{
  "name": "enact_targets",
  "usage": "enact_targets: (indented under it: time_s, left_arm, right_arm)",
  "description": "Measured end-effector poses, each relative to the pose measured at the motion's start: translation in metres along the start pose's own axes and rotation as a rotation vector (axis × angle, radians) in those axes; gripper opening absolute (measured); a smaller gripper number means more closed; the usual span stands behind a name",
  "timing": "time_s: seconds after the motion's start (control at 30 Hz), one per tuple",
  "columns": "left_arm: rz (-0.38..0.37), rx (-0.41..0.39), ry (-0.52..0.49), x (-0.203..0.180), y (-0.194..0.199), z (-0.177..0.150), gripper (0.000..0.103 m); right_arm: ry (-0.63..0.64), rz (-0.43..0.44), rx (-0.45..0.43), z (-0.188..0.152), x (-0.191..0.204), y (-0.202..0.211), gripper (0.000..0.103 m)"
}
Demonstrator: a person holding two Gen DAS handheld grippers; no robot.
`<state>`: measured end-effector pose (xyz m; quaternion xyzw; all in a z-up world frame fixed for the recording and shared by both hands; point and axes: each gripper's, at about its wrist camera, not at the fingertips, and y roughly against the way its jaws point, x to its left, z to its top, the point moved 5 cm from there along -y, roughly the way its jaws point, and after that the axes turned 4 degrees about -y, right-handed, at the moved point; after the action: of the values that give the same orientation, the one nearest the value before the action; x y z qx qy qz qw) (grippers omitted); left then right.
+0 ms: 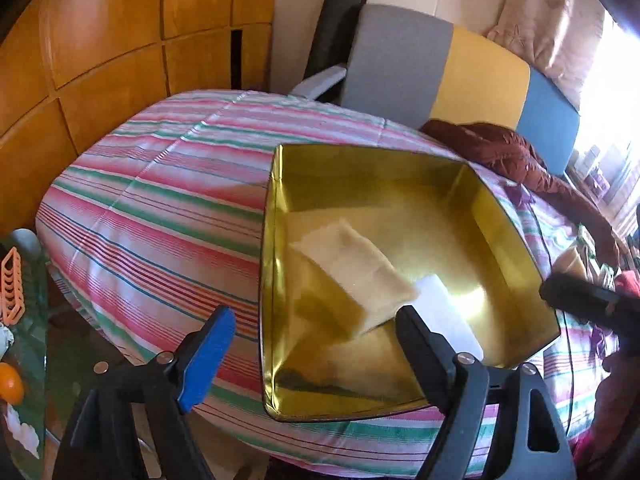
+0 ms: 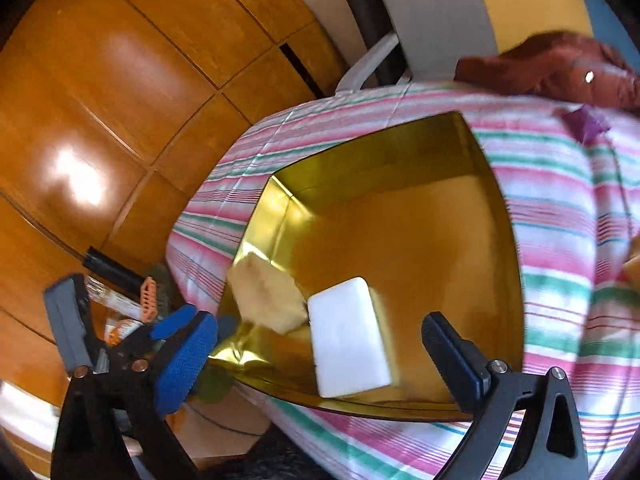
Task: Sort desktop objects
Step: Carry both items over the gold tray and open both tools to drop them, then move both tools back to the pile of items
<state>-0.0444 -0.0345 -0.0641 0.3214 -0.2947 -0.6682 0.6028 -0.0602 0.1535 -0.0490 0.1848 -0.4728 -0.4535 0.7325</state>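
Both your grippers are hanging over the gold tin with nothing in them: the left gripper has its fingers spread wide, and the right gripper is just as wide apart. The tin sits on the striped cloth, shiny metal, square with rounded corners and fairly deep walls.

Inside it, near the left wall, there's a yellowish sponge, looks soft and fuzzy, lying tilted. Touching it on the right is a white block, smooth, rounded edges, maybe soap or an eraser, can't tell.

My guess is the sponge is light and squishy, so pinch it across the short sides. The white block looks stiff and possibly slick, so grab its long flat faces squarely.
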Motion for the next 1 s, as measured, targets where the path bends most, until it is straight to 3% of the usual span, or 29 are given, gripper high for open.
enact_targets:
  time_s: [0.23,0.47,0.6,0.67,1.0]
  left_arm:
    - [-0.018,-0.052,0.043,0.006,0.014,0.007,0.084]
    - [-0.063,-0.053,0.034,-0.010,0.019,0.011,0.083]
    - [-0.104,-0.020,0.043,-0.023,0.014,0.011,0.080]
    - [-0.137,0.010,0.064,-0.028,0.009,0.010,0.072]
    - [-0.244,0.017,-0.037,-0.075,0.015,0.018,0.072]
  right_arm:
    - [0.111,-0.151,-0.086,-0.004,-0.004,0.013,0.103]
    - [0.090,-0.229,-0.132,-0.004,-0.029,0.030,0.103]
    - [0.036,-0.273,-0.165,-0.005,-0.057,0.052,0.103]
    - [-0.012,-0.304,-0.189,-0.006,-0.077,0.068,0.103]
    - [-0.248,-0.524,-0.307,-0.019,-0.186,0.154,0.103]
